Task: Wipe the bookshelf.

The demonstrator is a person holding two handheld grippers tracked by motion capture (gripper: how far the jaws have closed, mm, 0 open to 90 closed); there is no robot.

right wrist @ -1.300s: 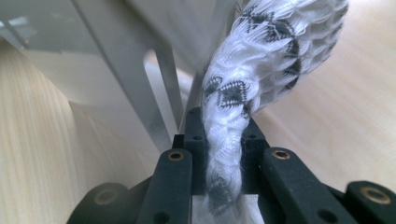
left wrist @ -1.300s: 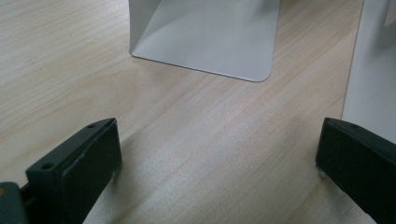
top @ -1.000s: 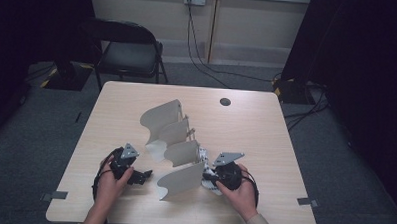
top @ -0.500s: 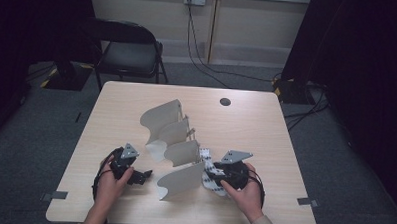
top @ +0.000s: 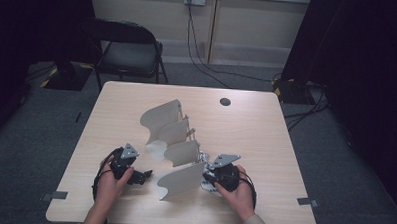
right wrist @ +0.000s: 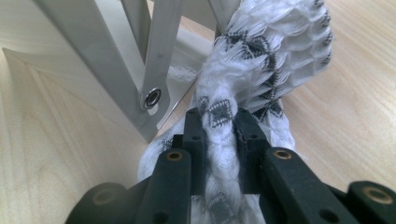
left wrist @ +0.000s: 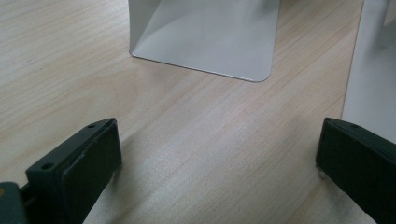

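I have the right gripper (right wrist: 219,126) pinched tight on a white knitted cloth with small black diamond marks (right wrist: 261,60); its jaws have just been closing again after a brief loosening, and the bunched fabric sits squeezed between the pads. That cloth lies at the near right end of the white metal rack of curved upright plates (top: 178,141), touching its riveted flat struts (right wrist: 140,70), which cross just left of the fabric in the right gripper view. From the high view, the right gripper (top: 215,178) sits just beside the rack's nearest plate (top: 181,181), with my right hand (top: 238,193) behind it.

My left gripper (top: 134,174) rests near the rack's near left side, its jaws spread wide over bare pale wooden tabletop (left wrist: 187,135), nothing between them. One plate's flat base (left wrist: 210,42) lies ahead of it, apart from the jaws.
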